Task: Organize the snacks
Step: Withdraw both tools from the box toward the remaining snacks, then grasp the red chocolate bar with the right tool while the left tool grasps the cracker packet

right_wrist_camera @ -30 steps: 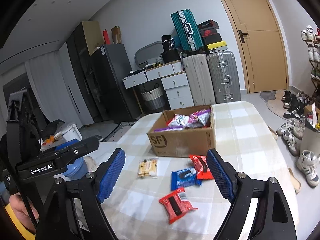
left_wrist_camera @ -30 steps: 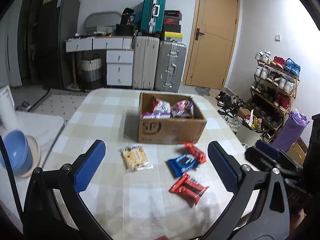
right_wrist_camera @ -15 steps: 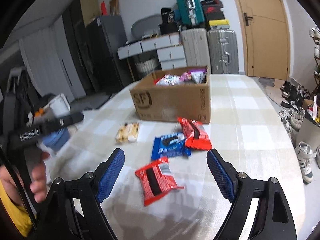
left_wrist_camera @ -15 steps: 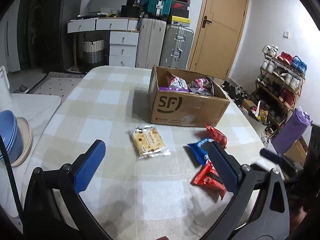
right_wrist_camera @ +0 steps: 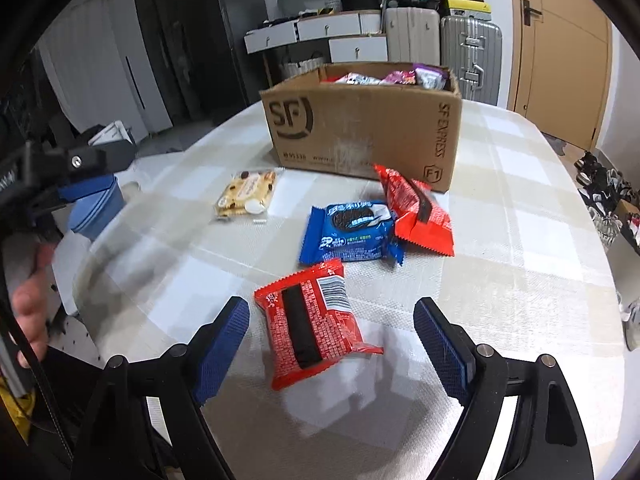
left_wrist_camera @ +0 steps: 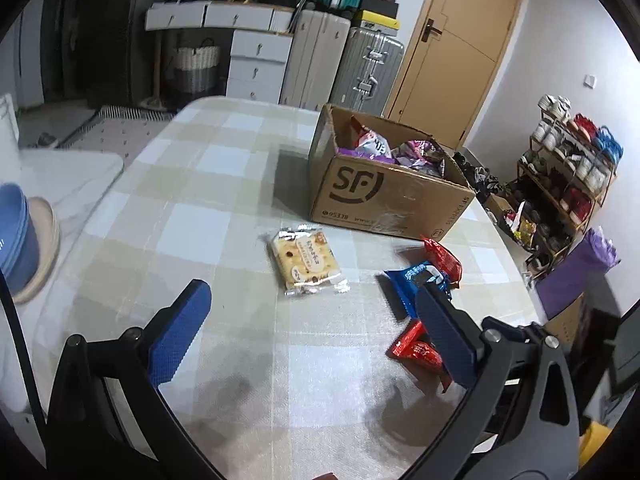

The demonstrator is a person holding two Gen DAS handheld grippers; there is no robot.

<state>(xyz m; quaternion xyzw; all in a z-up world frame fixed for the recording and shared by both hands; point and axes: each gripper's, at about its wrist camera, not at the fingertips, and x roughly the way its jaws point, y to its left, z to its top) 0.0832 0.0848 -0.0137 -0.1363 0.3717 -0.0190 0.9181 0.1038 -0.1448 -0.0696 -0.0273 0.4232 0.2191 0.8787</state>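
Down low over the table (right_wrist_camera: 520, 240), the right hand-held gripper (right_wrist_camera: 332, 344) stands spread wide, its blue pads on either side of a red snack packet (right_wrist_camera: 312, 328) without touching it. That packet lies flat, back side up, its print too small to read. Just beyond it lies a blue cookie packet (right_wrist_camera: 348, 232), with a second red packet (right_wrist_camera: 416, 208) overlapping its right edge and leaning toward the cardboard box (right_wrist_camera: 360, 128). A pale cracker packet (right_wrist_camera: 246, 196) lies apart to the left, somewhat blurred. The box stands open at the far side of the packets; only the tops of the bags inside show over its rim.

The left hand-held gripper (left_wrist_camera: 316, 336) is also spread, with nothing between its pads. Its right pad hides much of the near red packet (left_wrist_camera: 416, 348) and the lower corner of the blue cookie packet (left_wrist_camera: 416, 280). The cracker packet (left_wrist_camera: 306, 260) lies in full view ahead, and the box (left_wrist_camera: 380, 200) beyond it.

At the left edge of the right wrist view, part of a hand (right_wrist_camera: 28, 312) grips the other tool, blurred and cut off by the frame. Blue bowls (left_wrist_camera: 16, 240) sit on a side surface, half out of view.
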